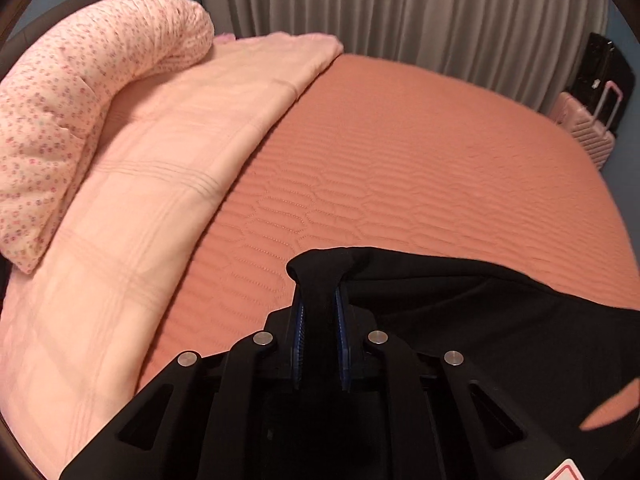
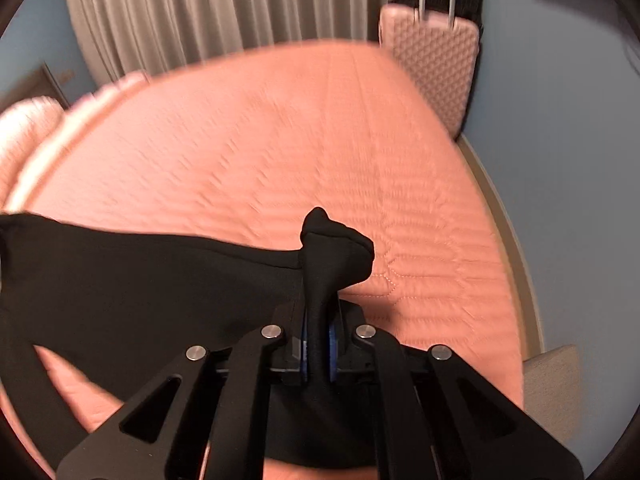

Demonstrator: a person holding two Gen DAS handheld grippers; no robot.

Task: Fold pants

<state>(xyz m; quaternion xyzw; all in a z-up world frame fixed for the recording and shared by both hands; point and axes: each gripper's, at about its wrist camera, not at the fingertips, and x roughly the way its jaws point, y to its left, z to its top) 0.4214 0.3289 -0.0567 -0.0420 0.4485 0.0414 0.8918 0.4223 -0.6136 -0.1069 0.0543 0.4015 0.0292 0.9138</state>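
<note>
Closest, the left tongs [image 1: 320, 312] pinch a bunched edge of the black pants [image 1: 480, 308]; the right tongs [image 2: 318, 332] pinch another bunch of the same edge. The cloth hangs between them over the quilted bed [image 1: 400, 152]. Best keep both grips level and taut, then lay the fold down evenly. Beyond, a pink blanket [image 1: 160, 160] and curtains [image 1: 400, 8].

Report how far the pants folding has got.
Done: both grippers have hold of the black pants, the left gripper and right gripper each shut on a bunched edge. In hand: the cloth hangs stretched between them above the bed. Left: no fold shows yet; folding and laying flat remain.
</note>
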